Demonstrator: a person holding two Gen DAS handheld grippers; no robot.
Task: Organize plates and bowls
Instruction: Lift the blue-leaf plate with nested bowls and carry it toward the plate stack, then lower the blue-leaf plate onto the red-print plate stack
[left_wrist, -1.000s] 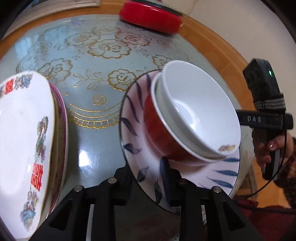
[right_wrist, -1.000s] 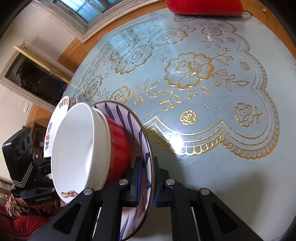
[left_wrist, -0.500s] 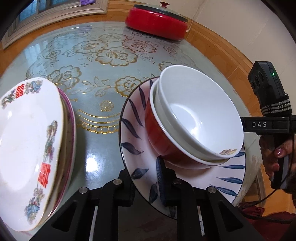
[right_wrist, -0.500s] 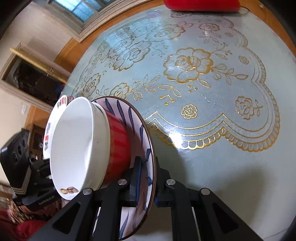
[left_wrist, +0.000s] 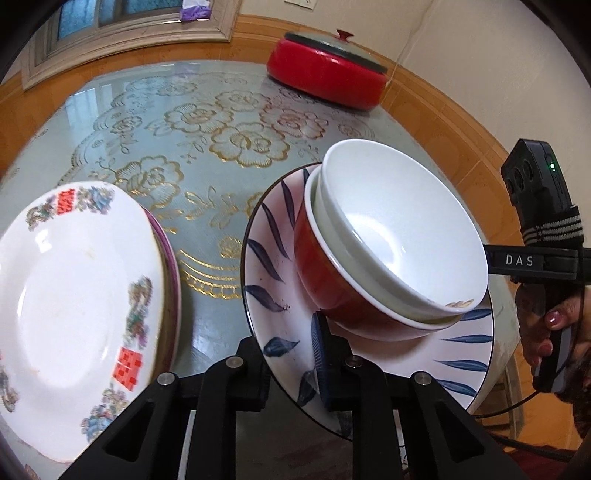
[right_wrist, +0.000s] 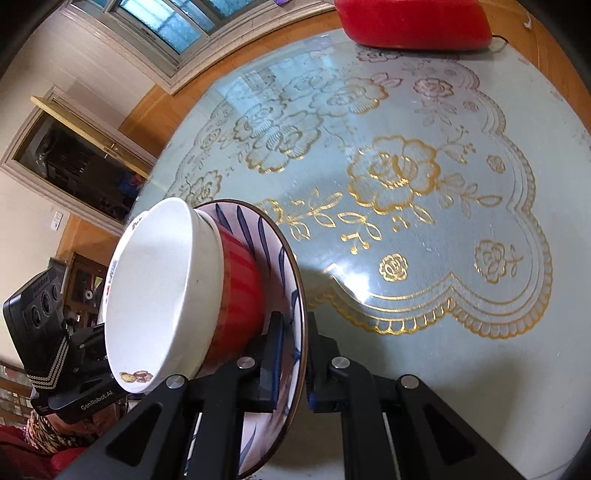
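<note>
The left gripper (left_wrist: 291, 360) is pinched on the near rim of a round white porcelain plate with dark blue leaf strokes (left_wrist: 369, 354), one finger under the rim and the other on its upper face; the right gripper (right_wrist: 293, 354) clamps the same plate's rim from its own side, jaws narrow with only the thin edge between them. Just ahead of the left gripper's fingers, on the plate, sits a glossy red bowl (left_wrist: 325, 284), and nested inside it is a plain white ceramic bowl (left_wrist: 402, 236) with a small gold mark near its rim. To the left of the left gripper lies a white dish with red and floral decals (left_wrist: 74, 295), stacked on what seems to be a purple-edged plate, though little of that shows. Beyond both grippers spreads the pale blue glass-topped table with gold flower lace (right_wrist: 443, 288), and at its far edge stands a red lidded cooking pot (left_wrist: 327, 75). A hand (left_wrist: 550, 336) holds the right gripper's handle
</note>
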